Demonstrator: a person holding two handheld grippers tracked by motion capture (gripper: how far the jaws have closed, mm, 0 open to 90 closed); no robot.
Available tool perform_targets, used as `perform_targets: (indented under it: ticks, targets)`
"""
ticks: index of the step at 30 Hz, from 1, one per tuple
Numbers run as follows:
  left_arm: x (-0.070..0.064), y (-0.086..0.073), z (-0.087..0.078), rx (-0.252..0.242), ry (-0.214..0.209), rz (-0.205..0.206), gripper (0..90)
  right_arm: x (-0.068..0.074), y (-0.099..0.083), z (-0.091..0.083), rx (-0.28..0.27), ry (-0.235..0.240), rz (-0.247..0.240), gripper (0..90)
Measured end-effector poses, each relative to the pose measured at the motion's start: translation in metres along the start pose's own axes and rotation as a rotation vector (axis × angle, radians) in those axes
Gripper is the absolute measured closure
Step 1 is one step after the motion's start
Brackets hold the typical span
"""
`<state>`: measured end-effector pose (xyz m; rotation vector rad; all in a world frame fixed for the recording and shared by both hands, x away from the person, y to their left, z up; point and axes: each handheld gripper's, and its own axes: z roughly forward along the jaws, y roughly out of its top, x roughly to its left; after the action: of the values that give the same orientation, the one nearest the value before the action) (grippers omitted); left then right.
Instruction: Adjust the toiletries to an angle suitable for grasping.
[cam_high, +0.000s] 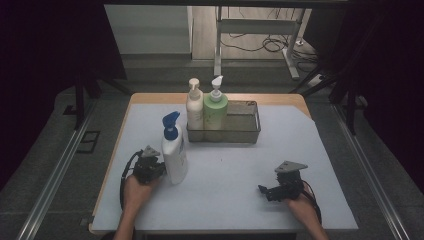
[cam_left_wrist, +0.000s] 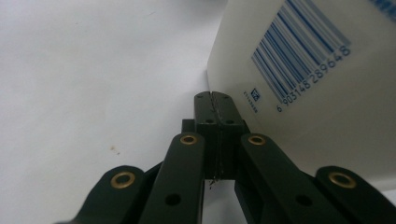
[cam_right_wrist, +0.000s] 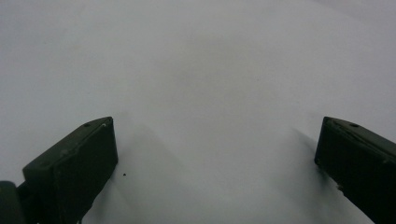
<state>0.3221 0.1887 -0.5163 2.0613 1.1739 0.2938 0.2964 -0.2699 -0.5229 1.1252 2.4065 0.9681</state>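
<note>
A white bottle with a blue spray top stands upright on the pale table cover, left of centre. My left gripper sits low at its left side, jaws pressed together with nothing between them; in the left gripper view the tips lie right by the bottle's base, whose barcode label faces me. My right gripper rests near the front right of the table, jaws spread wide over bare cover.
A wire mesh basket stands at the back centre, holding a cream pump bottle and a green pump bottle at its left end. A metal desk frame and cables lie on the floor beyond the table.
</note>
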Motion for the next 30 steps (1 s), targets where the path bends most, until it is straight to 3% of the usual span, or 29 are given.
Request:
perform_targets:
  ticks: [30]
  targets:
    - [-0.037,0.010,0.014,0.013,-0.066,0.084,89.5,0.000,0.000,0.000,0.006,0.001,0.003,0.0]
